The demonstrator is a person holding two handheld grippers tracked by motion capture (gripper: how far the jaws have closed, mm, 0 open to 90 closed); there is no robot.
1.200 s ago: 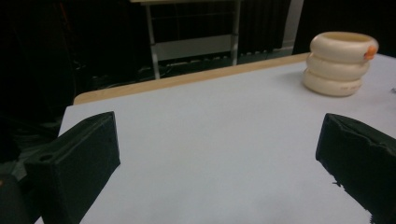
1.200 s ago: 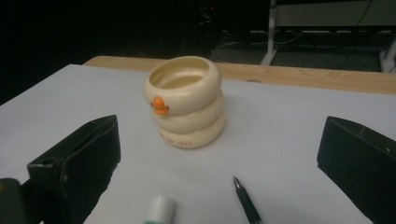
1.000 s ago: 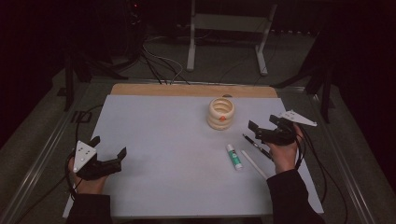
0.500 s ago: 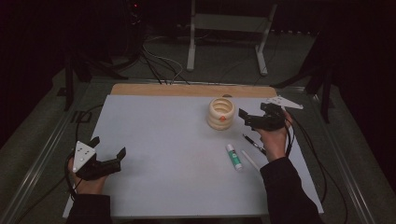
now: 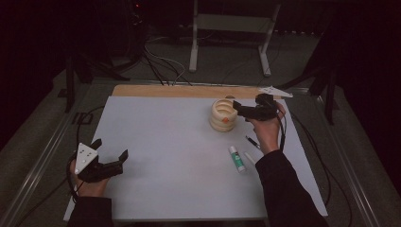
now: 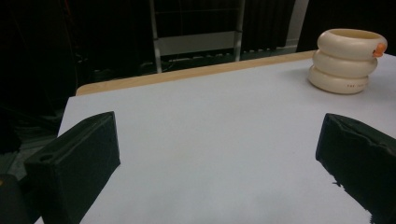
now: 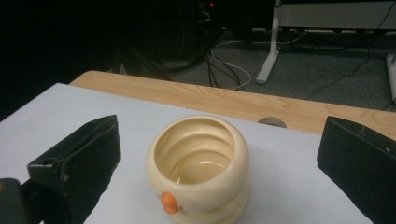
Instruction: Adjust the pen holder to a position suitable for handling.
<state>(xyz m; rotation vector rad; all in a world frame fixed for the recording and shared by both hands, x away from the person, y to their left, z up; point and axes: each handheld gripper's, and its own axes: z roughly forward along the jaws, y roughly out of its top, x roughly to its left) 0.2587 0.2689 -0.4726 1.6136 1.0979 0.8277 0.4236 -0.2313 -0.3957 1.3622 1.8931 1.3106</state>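
- So, the thing that matters looks like the cream ringed pot (image 5: pixel 223 115), sitting on the white sheet (image 5: pixel 179 156) near the bare wooden strip (image 5: pixel 161 91) at the table's far edge.
- Right gripper (image 5: pixel 243 111) hangs just beside the pot on its right; in the right gripper view its jaws stand wide apart with the pot (image 7: pixel 198 168) between and ahead of them, holding nothing.
- Left gripper (image 5: pixel 112 160) is well apart from the pot, on the near left, jaws also spread wide and empty.
- Handling guess: the pot looks stiff and glossy, probably slick and maybe breakable if it's ceramic. The grooves between its stacked bulges seem the safest place to pinch, or across the open rim.
- Hard to tell: what the orange nub (image 7: pixel 168 201) on the pot's side is, and the pot's base is cut off in the right gripper view.
- A green-and-white tube (image 5: pixel 237 158) and a dark pen (image 5: pixel 253 142) lie nearer the person than the pot; the labels are unreadable.
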